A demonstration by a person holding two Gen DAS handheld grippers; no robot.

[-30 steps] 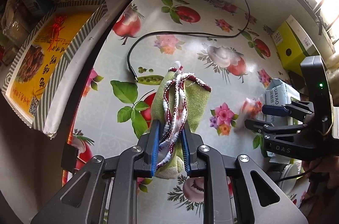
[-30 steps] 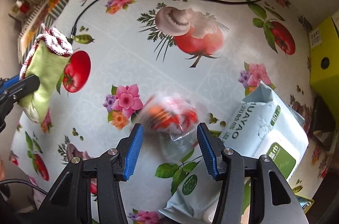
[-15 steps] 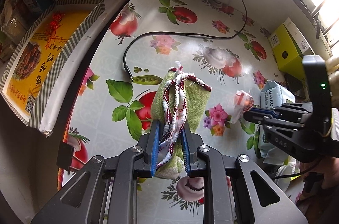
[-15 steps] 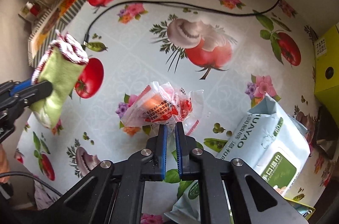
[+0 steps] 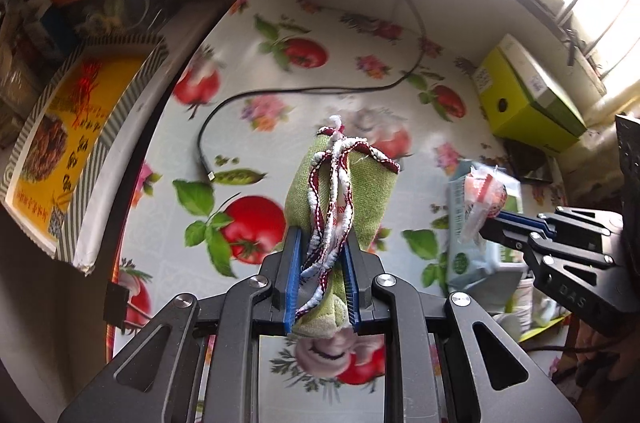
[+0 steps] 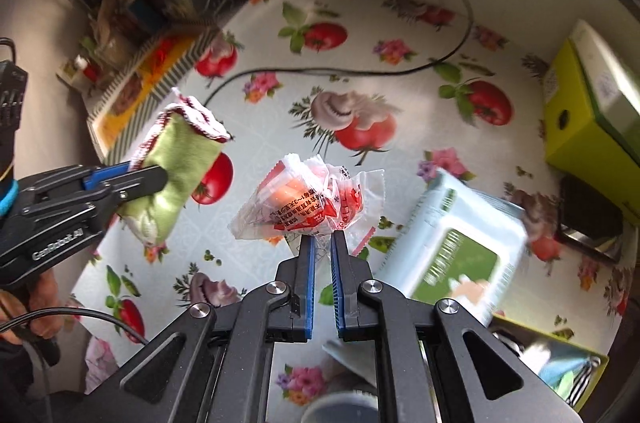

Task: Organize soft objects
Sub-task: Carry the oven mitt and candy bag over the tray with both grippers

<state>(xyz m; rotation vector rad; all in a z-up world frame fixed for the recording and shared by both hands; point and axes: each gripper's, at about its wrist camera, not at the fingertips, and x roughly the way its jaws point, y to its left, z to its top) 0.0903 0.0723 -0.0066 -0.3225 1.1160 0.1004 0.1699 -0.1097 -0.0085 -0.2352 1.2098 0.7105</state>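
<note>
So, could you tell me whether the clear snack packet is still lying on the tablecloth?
No, the right gripper is pinching the snack packet by its lower edge and holding it above the tablecloth.

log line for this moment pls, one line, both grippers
left gripper: shut on green cloth, off table | right gripper: shut on plastic packet, off table | wipes pack: on tablecloth

My 2 cameras ride on my tongs, each looking steeply down along its fingers, close above the tablecloth point(image 5: 168, 127). Both views share the black cable point(image 6: 360, 73), the yellow-green box point(image 5: 528, 95), and each other's tool.
</note>
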